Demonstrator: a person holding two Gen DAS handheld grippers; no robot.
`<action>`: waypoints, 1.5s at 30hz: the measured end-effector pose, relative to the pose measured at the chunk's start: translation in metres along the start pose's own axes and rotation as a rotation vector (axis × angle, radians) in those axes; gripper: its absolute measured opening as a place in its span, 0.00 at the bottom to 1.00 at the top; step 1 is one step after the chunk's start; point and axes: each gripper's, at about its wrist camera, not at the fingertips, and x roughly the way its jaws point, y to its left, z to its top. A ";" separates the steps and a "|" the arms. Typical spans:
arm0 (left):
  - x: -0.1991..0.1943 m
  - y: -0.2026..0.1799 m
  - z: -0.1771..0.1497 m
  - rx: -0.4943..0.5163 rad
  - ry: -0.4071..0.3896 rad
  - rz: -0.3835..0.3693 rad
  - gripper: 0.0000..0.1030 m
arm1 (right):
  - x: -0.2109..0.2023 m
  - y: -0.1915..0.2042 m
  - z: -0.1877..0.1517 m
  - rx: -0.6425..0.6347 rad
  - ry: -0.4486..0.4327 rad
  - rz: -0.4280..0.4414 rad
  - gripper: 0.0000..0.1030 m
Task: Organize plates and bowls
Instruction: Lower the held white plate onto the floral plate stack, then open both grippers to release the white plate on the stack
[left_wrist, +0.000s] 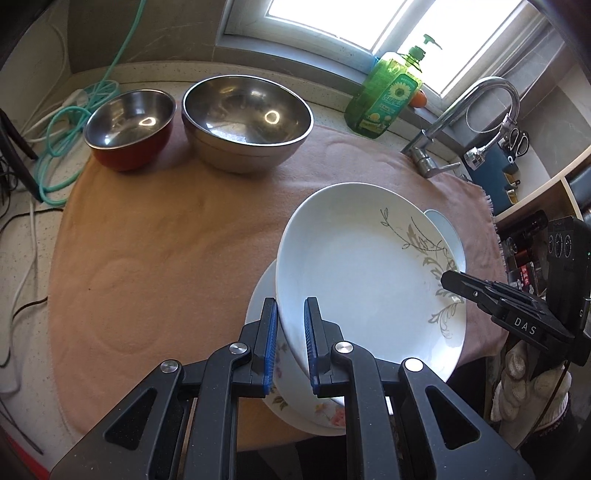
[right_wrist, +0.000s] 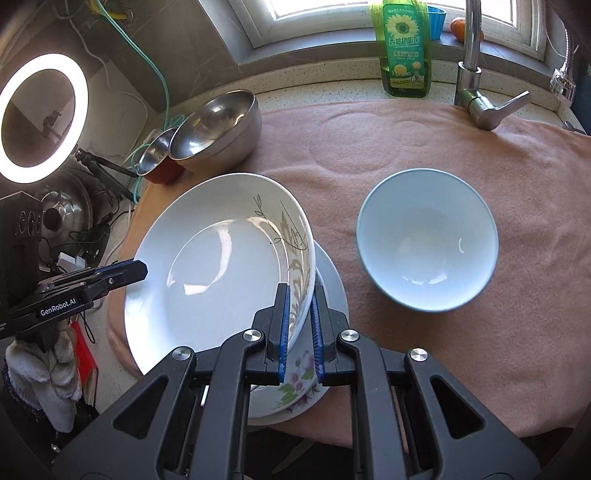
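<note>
A white plate with a grey leaf pattern (left_wrist: 362, 266) (right_wrist: 221, 273) is held tilted between both grippers. My left gripper (left_wrist: 290, 306) is shut on its left rim, and shows in the right wrist view as well (right_wrist: 142, 269). My right gripper (right_wrist: 299, 291) is shut on the opposite rim, and shows in the left wrist view too (left_wrist: 452, 280). Directly under the held plate lies a flowered plate (left_wrist: 321, 410) (right_wrist: 299, 387) on a pale plate (right_wrist: 332, 273). A light blue bowl (right_wrist: 428, 243) stands on the cloth to the right.
A pink towel (left_wrist: 166, 240) covers the counter. A large steel bowl (left_wrist: 247, 118) and a smaller red-sided steel bowl (left_wrist: 129, 122) stand at the back left. A green soap bottle (left_wrist: 388, 92) and a faucet (left_wrist: 480, 107) are by the window. Cables lie at the left.
</note>
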 end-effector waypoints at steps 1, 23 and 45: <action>0.001 0.000 -0.002 0.001 0.004 0.000 0.12 | 0.002 -0.001 -0.003 0.004 0.006 -0.001 0.11; 0.022 -0.002 -0.016 0.014 0.047 0.016 0.12 | 0.019 0.000 -0.030 -0.030 0.075 -0.066 0.11; 0.022 0.002 -0.020 0.014 0.055 0.021 0.12 | 0.021 0.012 -0.033 -0.078 0.084 -0.089 0.28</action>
